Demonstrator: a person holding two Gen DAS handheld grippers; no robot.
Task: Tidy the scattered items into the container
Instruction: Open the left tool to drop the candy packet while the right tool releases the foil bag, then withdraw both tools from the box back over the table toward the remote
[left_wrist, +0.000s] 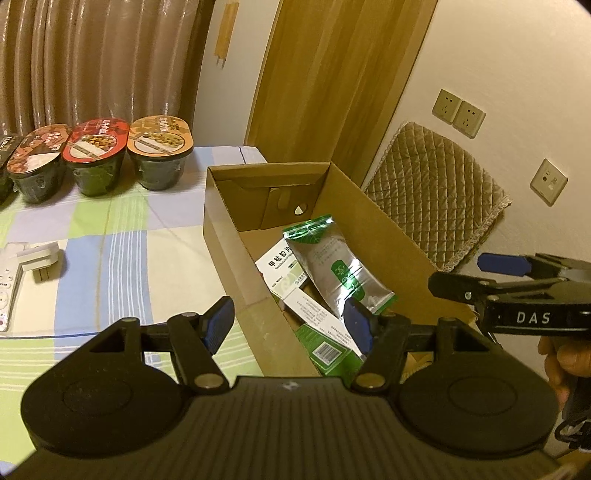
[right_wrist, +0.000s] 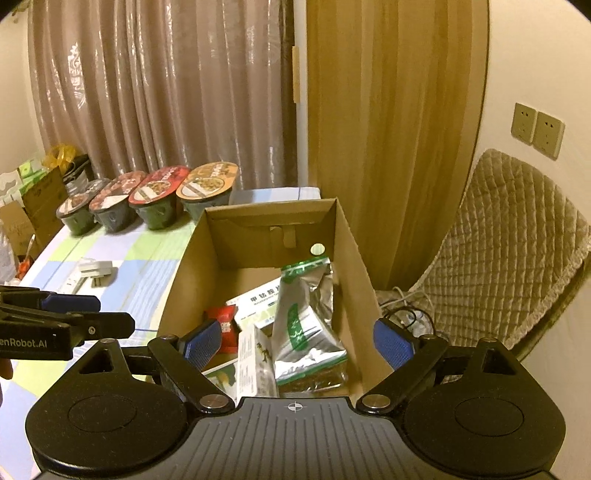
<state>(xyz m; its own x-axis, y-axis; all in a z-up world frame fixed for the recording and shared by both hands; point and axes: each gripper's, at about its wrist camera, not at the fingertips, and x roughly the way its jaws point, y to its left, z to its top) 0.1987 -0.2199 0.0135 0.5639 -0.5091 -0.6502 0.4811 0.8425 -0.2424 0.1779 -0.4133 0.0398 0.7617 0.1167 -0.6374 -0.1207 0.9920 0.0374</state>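
Right wrist, pouch (right_wrist: 308, 325) between open claw (right_wrist: 299, 343)

Four dark round instant-food bowls with printed lids (right_wrist: 147, 203) stand in a row ahead-left of the tool. Brown pleated curtain (right_wrist: 166, 92) hangs behind them. Quilted beige chair cushion (right_wrist: 517, 251) sits ahead-right, beneath two beige wall sockets (right_wrist: 537, 127).

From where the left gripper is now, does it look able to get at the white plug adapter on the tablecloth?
Probably yes. The left gripper is open and empty at the cardboard box, and the white plug adapter lies in the open on the tablecloth with nothing between them.
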